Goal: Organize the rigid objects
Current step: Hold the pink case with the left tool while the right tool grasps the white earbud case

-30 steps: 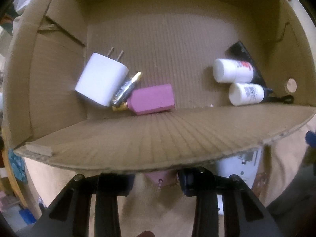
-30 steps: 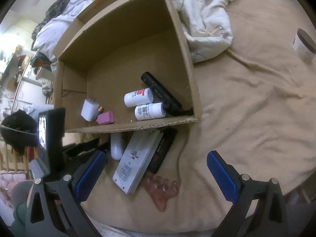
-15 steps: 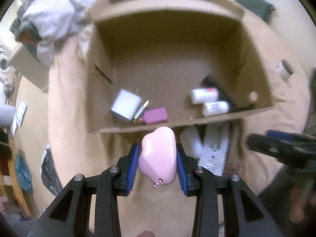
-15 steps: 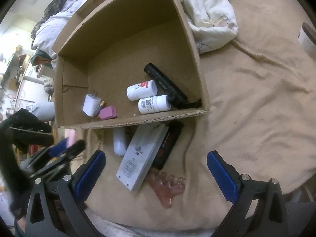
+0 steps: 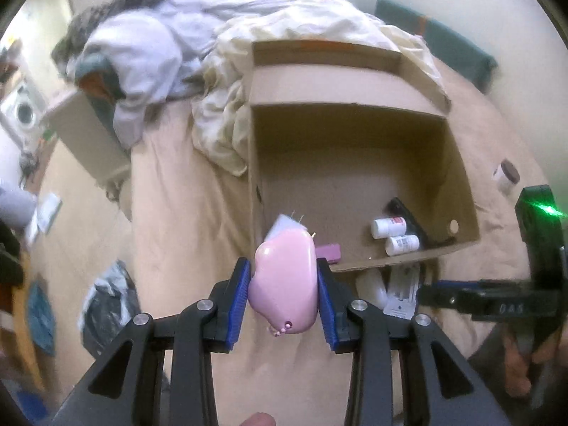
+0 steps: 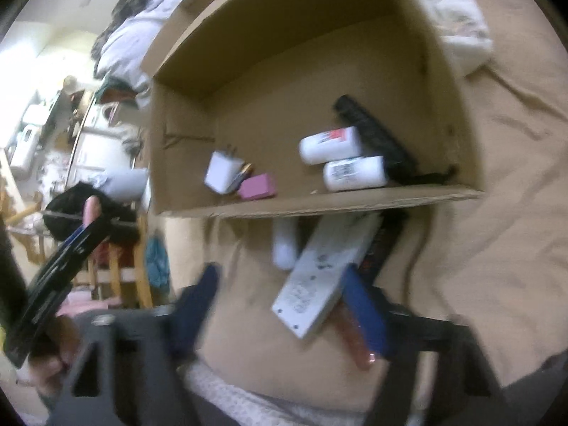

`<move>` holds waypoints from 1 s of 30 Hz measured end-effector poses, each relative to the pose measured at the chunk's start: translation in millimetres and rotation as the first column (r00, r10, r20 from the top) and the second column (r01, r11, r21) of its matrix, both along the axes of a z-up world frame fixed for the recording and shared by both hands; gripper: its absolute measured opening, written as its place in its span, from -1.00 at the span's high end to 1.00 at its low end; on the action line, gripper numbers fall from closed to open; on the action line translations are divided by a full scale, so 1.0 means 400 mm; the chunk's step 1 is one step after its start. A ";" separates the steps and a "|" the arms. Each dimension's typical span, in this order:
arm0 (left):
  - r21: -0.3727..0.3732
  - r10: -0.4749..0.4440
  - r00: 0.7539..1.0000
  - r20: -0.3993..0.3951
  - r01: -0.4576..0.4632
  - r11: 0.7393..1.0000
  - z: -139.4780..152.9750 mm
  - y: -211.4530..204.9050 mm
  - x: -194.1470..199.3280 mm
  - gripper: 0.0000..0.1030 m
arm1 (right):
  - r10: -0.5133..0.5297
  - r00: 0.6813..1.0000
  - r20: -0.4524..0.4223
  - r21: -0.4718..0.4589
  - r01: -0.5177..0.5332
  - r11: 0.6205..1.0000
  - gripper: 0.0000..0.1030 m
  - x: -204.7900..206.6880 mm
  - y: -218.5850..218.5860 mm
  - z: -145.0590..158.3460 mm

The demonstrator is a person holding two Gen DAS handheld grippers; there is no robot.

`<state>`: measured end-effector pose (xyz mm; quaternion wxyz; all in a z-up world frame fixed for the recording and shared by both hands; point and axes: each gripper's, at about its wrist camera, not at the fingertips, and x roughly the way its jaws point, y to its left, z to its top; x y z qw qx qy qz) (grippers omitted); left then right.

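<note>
The left tongs [image 5: 282,293] squeeze one pink case [image 5: 284,284] up above the bed, just in front of the cardboard box [image 6: 319,206]. Inside the box lie two white bottles [image 6: 330,145], one white plug [image 6: 222,172], one pink block [image 6: 257,186] and one black stick [image 6: 376,138]. The right tongs [image 6: 280,305] are closing with nothing pinched, just in front of the box, beside one flat white box [image 6: 326,269].

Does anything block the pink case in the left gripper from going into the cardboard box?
Nothing visible does. The pink case sits clamped in the left gripper, above the cardboard box, whose top is open and whose floor is mostly bare.

surface: tan bed [image 6: 497,248] | on it: box [image 6: 319,206] beyond fingers; white strip [image 6: 326,277] between right fingers; bedding [image 5: 284,53] far
</note>
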<state>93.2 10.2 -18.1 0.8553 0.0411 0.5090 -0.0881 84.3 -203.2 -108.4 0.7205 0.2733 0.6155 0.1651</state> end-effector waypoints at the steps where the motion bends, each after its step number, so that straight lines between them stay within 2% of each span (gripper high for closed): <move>1: -0.021 0.007 1.000 -0.018 -0.008 1.000 -0.009 0.002 0.004 0.36 | 0.015 1.000 0.000 -0.012 -0.015 1.000 -0.05 0.003 0.010 0.004; 3: -0.043 0.014 1.000 -0.027 -0.015 0.999 -0.009 0.002 0.007 0.36 | 0.044 0.999 -0.001 -0.038 -0.044 0.998 0.04 0.015 0.036 0.008; 6: -0.032 0.021 1.000 -0.005 -0.021 0.999 0.002 0.003 0.004 0.36 | 0.084 0.996 -0.017 -0.092 -0.085 0.992 0.05 0.038 0.075 0.002; 12: -0.117 0.027 0.999 -0.045 -0.032 0.993 0.007 0.023 0.001 0.36 | 0.129 0.990 -0.052 -0.199 -0.137 0.971 0.08 0.089 0.146 -0.032; 14: -0.120 0.031 0.999 -0.035 -0.035 0.992 0.016 0.027 0.000 0.36 | 0.132 0.990 -0.057 -0.228 -0.142 0.963 0.21 0.103 0.166 -0.046; 20: -0.109 0.039 0.999 -0.030 -0.042 0.993 0.023 0.032 -0.003 0.36 | 0.142 0.982 -0.127 -0.298 -0.174 0.939 0.23 0.123 0.210 -0.117; 21: -0.109 0.035 0.999 -0.032 -0.038 0.993 0.022 0.030 -0.004 0.36 | 0.148 0.980 -0.136 -0.310 -0.184 0.933 0.29 0.122 0.215 -0.128; 24: -0.108 0.029 0.999 -0.032 -0.032 0.994 0.023 0.024 -0.004 0.36 | 0.161 0.980 -0.114 -0.355 -0.192 0.915 0.51 0.119 0.227 -0.140; 30: -0.101 0.034 0.998 -0.047 -0.038 0.994 0.014 0.022 0.001 0.36 | 0.146 0.987 -0.063 -0.335 -0.159 0.929 0.57 0.089 0.217 -0.133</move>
